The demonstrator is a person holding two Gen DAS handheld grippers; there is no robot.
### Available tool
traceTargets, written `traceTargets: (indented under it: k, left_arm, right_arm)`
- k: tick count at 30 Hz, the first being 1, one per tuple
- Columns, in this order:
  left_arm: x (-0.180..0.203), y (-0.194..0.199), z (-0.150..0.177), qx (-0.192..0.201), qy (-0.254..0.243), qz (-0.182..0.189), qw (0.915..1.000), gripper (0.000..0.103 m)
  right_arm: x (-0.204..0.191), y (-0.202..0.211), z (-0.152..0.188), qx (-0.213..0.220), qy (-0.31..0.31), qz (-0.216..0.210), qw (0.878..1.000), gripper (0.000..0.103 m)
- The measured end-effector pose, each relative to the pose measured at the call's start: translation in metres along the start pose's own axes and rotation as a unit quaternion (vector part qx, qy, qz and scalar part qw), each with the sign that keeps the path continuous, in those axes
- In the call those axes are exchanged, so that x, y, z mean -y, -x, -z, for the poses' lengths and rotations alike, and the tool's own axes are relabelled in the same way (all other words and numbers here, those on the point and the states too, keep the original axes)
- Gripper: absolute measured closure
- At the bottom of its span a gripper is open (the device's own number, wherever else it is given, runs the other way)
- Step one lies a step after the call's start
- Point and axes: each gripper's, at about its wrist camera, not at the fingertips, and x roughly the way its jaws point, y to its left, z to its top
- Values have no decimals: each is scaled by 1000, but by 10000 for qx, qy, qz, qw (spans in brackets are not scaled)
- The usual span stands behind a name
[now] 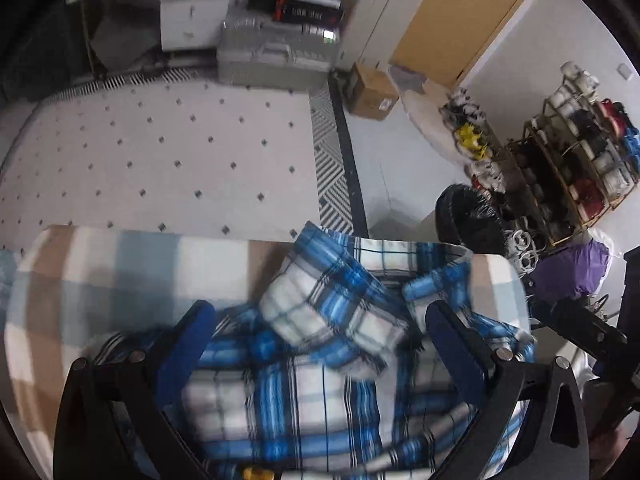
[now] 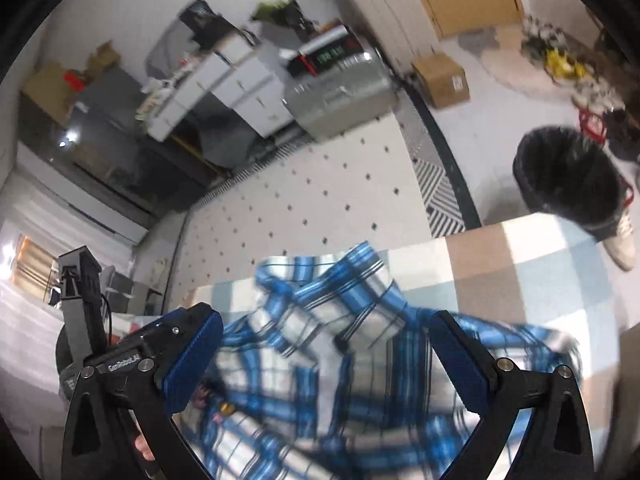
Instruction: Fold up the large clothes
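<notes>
The blue-and-white plaid shirt (image 1: 316,344) lies bunched between the spread fingers of the left gripper (image 1: 320,344), and in the right wrist view the same shirt (image 2: 320,344) sits between the parted fingers of the right gripper (image 2: 324,352), neither clamped on the cloth. It rests on a worktop (image 1: 120,264) covered in pale blue, tan and white checks. Beyond the edge lie a dotted rug (image 1: 168,152), a black bin (image 2: 568,176) and a cardboard box (image 1: 372,92) on the floor.
</notes>
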Motion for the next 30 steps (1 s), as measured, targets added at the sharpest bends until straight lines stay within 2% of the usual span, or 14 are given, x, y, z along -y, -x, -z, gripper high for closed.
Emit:
traceTargets:
  k: [6,8,9,10,11,12,13,14,16,19,22,27,30]
  left_arm:
    - [-5,-15,-1,-180,66,111,9998,1]
    - [-9,-17,3,-198,119,261,9994,8]
    - [-9,-19,2,-224,114,303,9992,20]
    - [-8,-21,3,-281,83,303,9991,40]
    - [-7,-23,3,-328,46,270,9991,50]
    - [-4,-26,3,-338,-13,74,9994,68]
    - [-1,-21,9,-266,-132,-157,9994,82]
    - [1,-21,10,-230,-200,-220,9993,84]
    - [0,-7,16,-124,-183,-202,9996,97]
    - [-2,22,24,44,-146,-25,9999,98]
    - [6,59,39,329,-410,24,9986,98]
    - [18,132,75,829,-766,297,9932,98]
    - [21,176,110,1128,-934,522,9878,98]
  right_arm:
    - [16,-38,-14,-160,-151,-20,9998,4]
    - [17,-44,-13,-269,-149,8,9995,17]
    - [18,-46,-11,-307,-134,-1,9994,22]
    - [18,-49,-10,-377,-112,1,9992,31]
    - [18,-53,-10,-414,-95,4,9991,41]
    - [16,-53,-7,-403,-16,24,9992,48]
    - [13,-51,-5,-357,135,152,9992,62]
    - [10,-49,-3,-332,264,308,9986,75]
    - [5,-41,4,-290,403,374,9981,90]
    - [-6,-19,16,-52,674,470,9966,95]
    - [-25,6,26,201,974,483,9939,95]
    - [-59,72,61,669,1291,263,9890,95]
    - [-72,115,89,947,1327,24,9866,95]
